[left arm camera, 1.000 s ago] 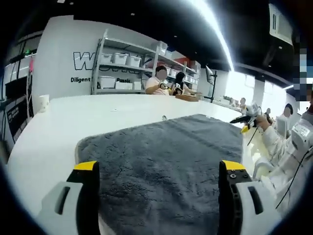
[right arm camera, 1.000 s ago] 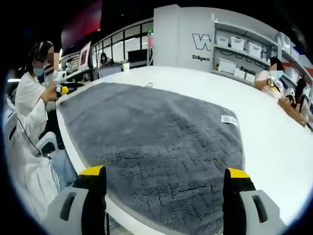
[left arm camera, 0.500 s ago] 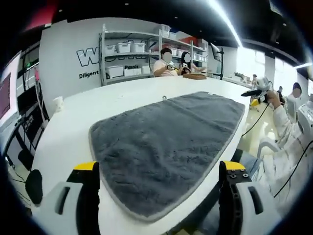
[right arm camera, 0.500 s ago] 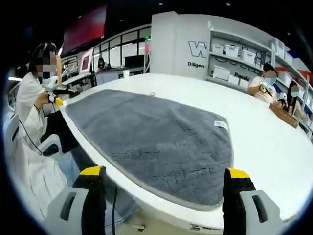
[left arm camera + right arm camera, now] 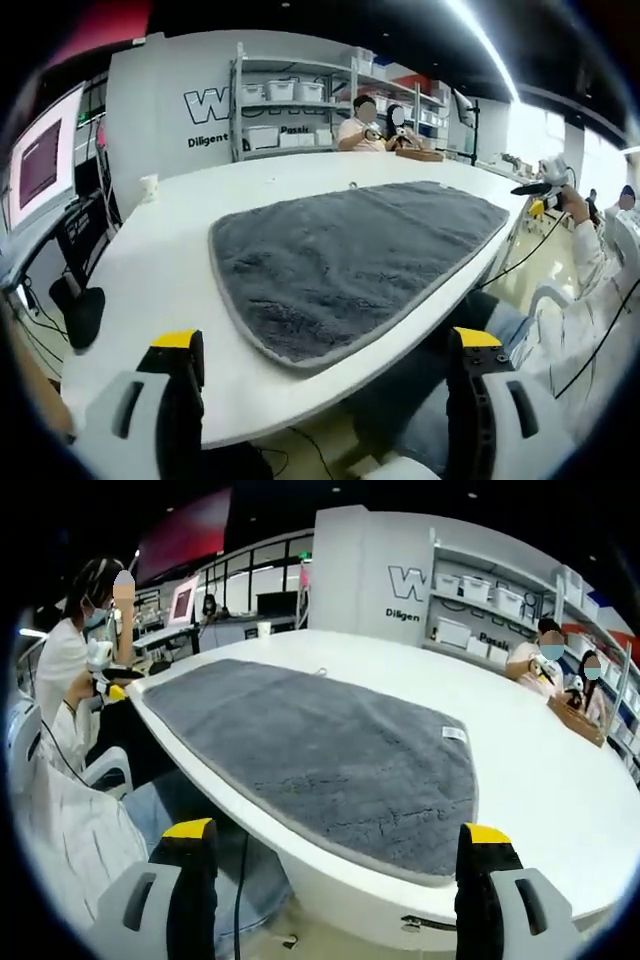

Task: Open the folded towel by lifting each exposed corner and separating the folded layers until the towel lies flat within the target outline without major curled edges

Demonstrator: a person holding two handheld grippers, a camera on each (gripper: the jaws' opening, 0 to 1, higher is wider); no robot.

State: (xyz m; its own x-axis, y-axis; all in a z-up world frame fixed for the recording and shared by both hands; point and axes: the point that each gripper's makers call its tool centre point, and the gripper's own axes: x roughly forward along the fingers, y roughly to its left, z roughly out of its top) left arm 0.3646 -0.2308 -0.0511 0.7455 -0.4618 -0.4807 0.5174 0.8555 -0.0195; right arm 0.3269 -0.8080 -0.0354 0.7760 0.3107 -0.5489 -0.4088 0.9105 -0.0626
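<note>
The grey towel (image 5: 350, 255) lies spread on the white worktop (image 5: 150, 290), off at twelve o'clock from both hand-held grippers (image 5: 325, 400) (image 5: 335, 880), whose jaws stand apart and empty; it looks soft, limp and light, best pinched at a corner hem.

Grey wall (image 5: 170, 110): large "W…", smaller "Diligent" beneath; rest hidden by shelving (image 5: 290, 110).
</note>
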